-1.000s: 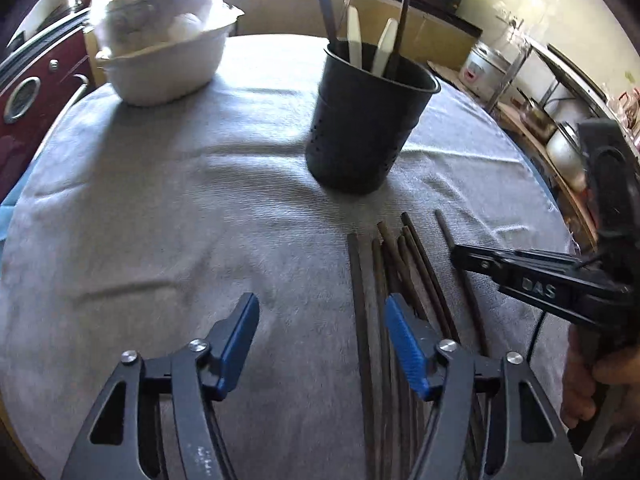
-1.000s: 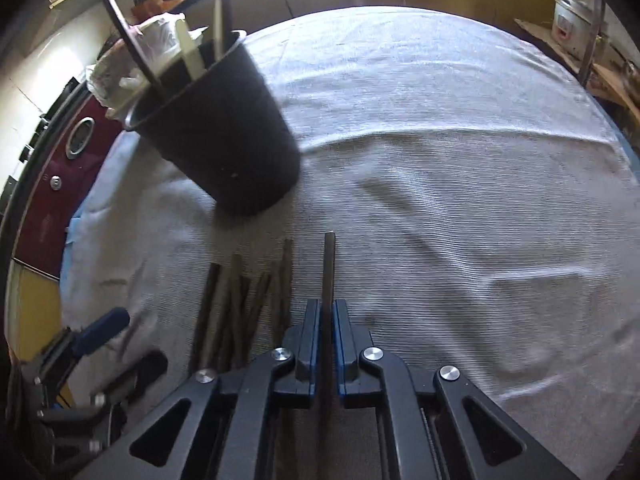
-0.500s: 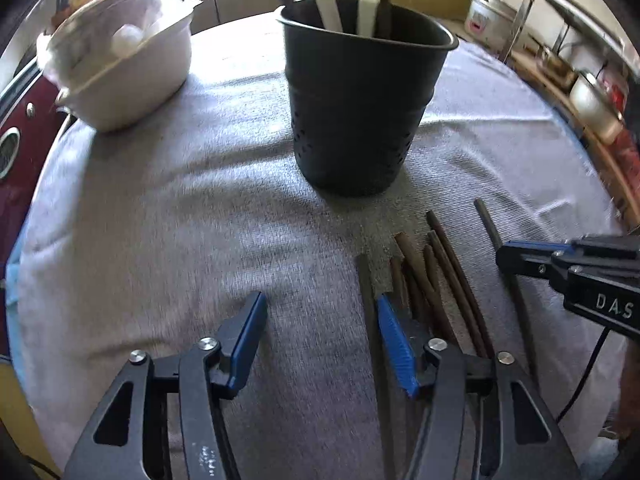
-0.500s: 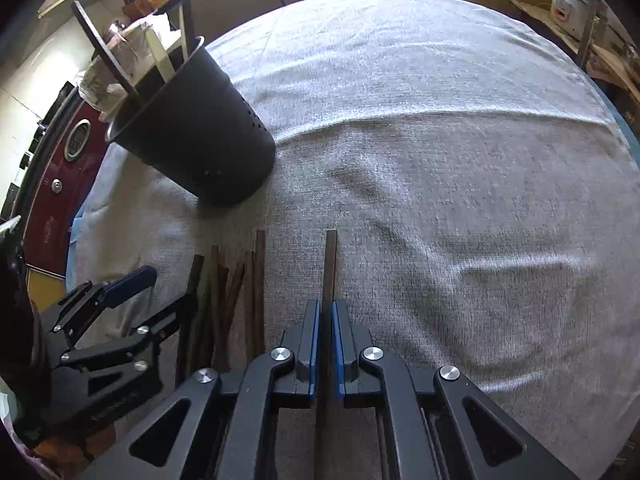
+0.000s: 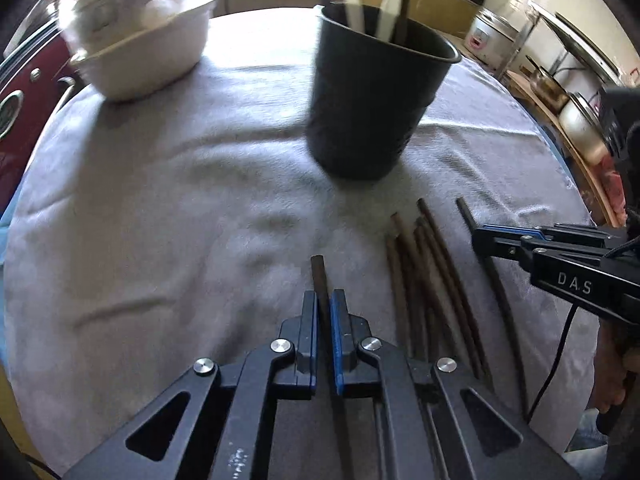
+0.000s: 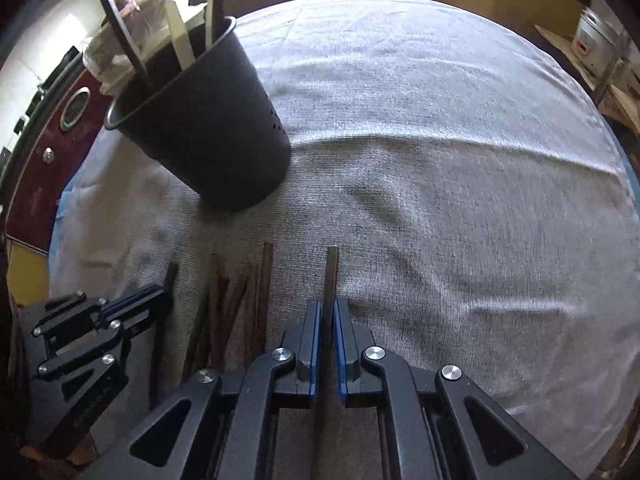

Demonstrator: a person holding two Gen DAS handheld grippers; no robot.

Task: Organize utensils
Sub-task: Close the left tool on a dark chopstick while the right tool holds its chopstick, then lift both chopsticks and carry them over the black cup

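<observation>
Two grippers each clamped one dark wooden chopstick: left gripper, jaws just closed, and right gripper. Only the left view showed the white bowl clearly; the black perforated utensil holder appeared in both.

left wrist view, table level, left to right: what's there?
White bowl → dark chopstick clamped in the left tool → loose brown chopsticks → right tool, shut on another chopstick. Black utensil holder sits farther back.

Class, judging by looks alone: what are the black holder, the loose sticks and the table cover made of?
Holder: probably matte plastic, dull black with punched holes. Sticks: likely wood, brown and unglossy. Cover: woven cloth, grey, wrinkled.
</observation>
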